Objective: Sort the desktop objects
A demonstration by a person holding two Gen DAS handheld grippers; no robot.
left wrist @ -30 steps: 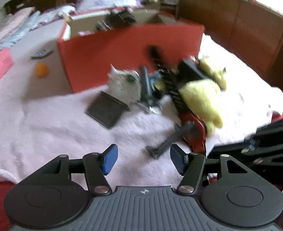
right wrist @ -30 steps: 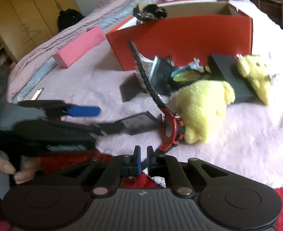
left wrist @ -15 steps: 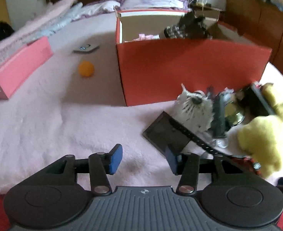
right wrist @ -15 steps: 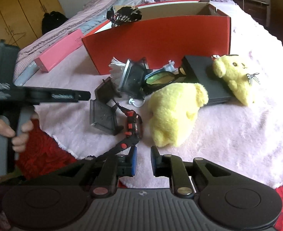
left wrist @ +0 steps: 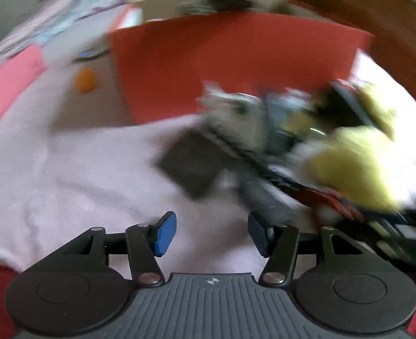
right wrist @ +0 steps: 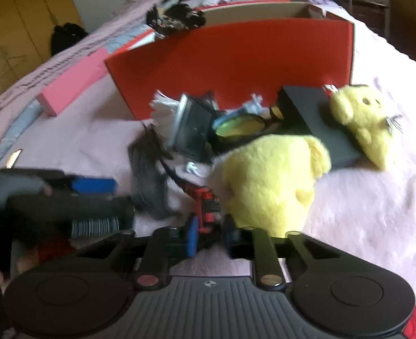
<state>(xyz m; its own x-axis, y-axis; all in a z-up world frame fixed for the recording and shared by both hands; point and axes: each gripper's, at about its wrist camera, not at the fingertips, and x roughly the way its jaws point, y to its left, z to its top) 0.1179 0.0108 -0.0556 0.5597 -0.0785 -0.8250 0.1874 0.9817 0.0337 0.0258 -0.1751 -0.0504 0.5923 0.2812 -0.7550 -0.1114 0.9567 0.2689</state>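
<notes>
A red and black wristwatch (right wrist: 206, 202) lies on the pink blanket, its body between my right gripper's (right wrist: 209, 236) part-open blue pads; I cannot tell if they touch it. It also shows blurred in the left wrist view (left wrist: 329, 197). My left gripper (left wrist: 212, 234) is open and empty, just in front of a grey flat piece (left wrist: 264, 200). A big yellow plush (right wrist: 270, 180) lies right of the watch. A smaller yellow plush (right wrist: 363, 121) rests on a black box (right wrist: 315, 113). A red open box (right wrist: 236, 62) stands behind the pile.
The pile also holds a white shuttlecock (right wrist: 165, 110), a dark square case (right wrist: 194, 130) and green-lensed glasses (right wrist: 236, 125). An orange ball (left wrist: 85, 80) and a pink box (right wrist: 72, 84) lie left of the red box. Wooden furniture (left wrist: 377, 28) stands at the right.
My right gripper has opened wider and moved forward so the watch body sits between its pads. My left gripper has swung right toward the pile; its view is now blurred.
</notes>
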